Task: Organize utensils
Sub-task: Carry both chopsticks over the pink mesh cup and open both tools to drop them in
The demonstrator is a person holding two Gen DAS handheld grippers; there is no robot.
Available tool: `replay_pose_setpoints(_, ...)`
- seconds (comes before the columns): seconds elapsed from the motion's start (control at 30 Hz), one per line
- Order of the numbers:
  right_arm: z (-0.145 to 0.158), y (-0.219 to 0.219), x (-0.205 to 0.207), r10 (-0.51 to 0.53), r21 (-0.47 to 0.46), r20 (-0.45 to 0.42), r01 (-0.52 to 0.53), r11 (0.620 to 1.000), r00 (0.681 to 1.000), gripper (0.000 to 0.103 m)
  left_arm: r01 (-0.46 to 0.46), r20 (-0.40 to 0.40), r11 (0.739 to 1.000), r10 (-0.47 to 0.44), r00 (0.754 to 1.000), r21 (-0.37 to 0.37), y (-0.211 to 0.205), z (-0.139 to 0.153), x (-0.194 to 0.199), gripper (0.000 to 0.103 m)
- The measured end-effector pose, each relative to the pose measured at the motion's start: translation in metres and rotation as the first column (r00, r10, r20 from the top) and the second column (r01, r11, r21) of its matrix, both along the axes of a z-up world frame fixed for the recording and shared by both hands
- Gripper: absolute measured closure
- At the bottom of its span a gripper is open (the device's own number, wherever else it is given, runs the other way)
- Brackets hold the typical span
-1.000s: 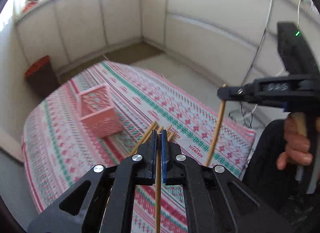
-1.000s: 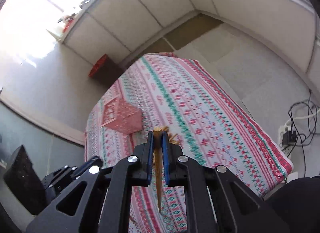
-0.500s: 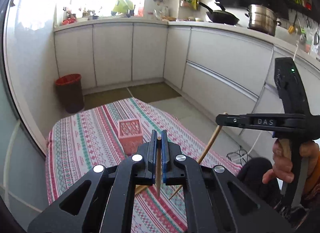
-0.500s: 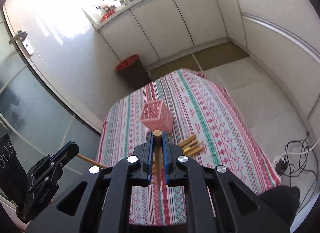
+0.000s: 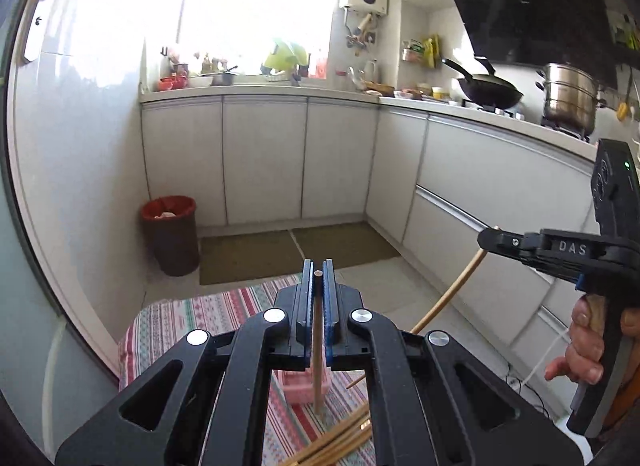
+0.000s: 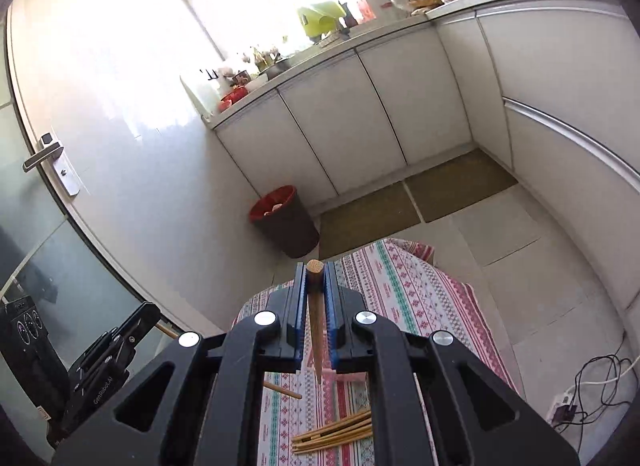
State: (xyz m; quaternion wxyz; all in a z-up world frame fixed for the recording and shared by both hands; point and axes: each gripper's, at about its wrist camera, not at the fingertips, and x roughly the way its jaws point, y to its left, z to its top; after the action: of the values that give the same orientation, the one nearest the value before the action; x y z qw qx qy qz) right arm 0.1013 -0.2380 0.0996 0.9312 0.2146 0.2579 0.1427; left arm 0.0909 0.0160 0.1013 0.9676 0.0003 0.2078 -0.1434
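Note:
My left gripper (image 5: 318, 266) is shut on one wooden chopstick (image 5: 317, 346), which hangs down between the blue pads, high above the table. My right gripper (image 6: 315, 266) is shut on the thick end of a second chopstick (image 6: 316, 326), its tip pointing down. In the left wrist view the right gripper (image 5: 490, 238) shows at the right, a hand (image 5: 580, 346) on its handle, its chopstick (image 5: 452, 290) slanting down. The left gripper (image 6: 150, 312) appears at the left of the right wrist view. Below lie a pile of chopsticks (image 6: 332, 434) and a pink basket (image 5: 300, 388), mostly hidden.
The table carries a striped patterned cloth (image 6: 400, 298). Beyond it stand a dark bin with a red liner (image 6: 284, 221), white floor cabinets (image 5: 264, 161) and two floor mats (image 6: 460, 189). Cables and a power strip (image 6: 576, 398) lie on the floor at the right.
Both grippers have risen well above the table and tipped upward, each still holding its chopstick. The basket and the chopstick pile have dropped to the bottom of both views.

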Motion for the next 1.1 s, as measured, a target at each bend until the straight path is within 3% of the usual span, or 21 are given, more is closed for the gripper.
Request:
replay_pose_setpoints(0.17, -0.009, 0.007, 0.045, 0.004, -0.018, -0.025, -0.004, 1.0, 1.0, 0.094, -0.033, -0.018, 0.999, 0.032, 0.999, -0.017, 0.002, -0.014, 0.043, 0.1)
replay_pose_setpoints(0.33, -0.029, 0.024, 0.082, 0.017, -0.055, -0.056, -0.021, 0.998, 0.998, 0.094, -0.054, -0.088, 0.998, 0.051, 0.995, -0.027, 0.004, -0.053, 0.077, 0.098)
replay_pose_setpoints(0.4, -0.039, 0.031, 0.095, 0.026, -0.069, -0.079, -0.032, 0.997, 0.997, 0.094, -0.065, -0.131, 0.996, 0.057, 0.99, -0.059, 0.013, -0.069, 0.085, 0.091)
replay_pose_setpoints(0.47, -0.049, 0.038, 0.104, 0.032, -0.083, -0.1, -0.041, 0.996, 0.994, 0.094, -0.098, -0.137, 0.992, 0.085, 0.987, -0.085, 0.023, -0.072, 0.084, 0.08)
replay_pose_setpoints(0.7, -0.068, 0.061, 0.127, 0.042, -0.127, -0.142, -0.061, 0.99, 0.989, 0.094, -0.148, -0.097, 0.971, 0.132, 0.987, -0.189, 0.056, -0.056, 0.062, 0.076)
replay_pose_setpoints(0.8, -0.074, 0.07, 0.133, 0.047, -0.138, -0.159, -0.069, 0.988, 0.986, 0.094, -0.156, -0.097, 0.968, 0.139, 0.986, -0.196, 0.06, -0.057, 0.057, 0.067)
replay_pose_setpoints(0.87, -0.078, 0.077, 0.137, 0.057, -0.147, -0.174, -0.083, 0.986, 0.983, 0.09, -0.167, -0.11, 0.968, 0.148, 0.983, -0.19, 0.061, -0.061, 0.057, 0.067)
replay_pose_setpoints(0.97, -0.079, 0.083, 0.133, 0.057, -0.167, -0.171, -0.086, 0.982, 0.984, 0.073, -0.173, -0.142, 0.967, 0.147, 0.979, -0.188, 0.061, -0.068, 0.057, 0.066)
replay_pose_setpoints(1.1, -0.077, 0.083, 0.12, 0.036, -0.185, -0.153, -0.064, 0.981, 0.988, 0.06, -0.157, -0.163, 0.972, 0.128, 0.978, -0.178, 0.055, -0.072, 0.054, 0.058)
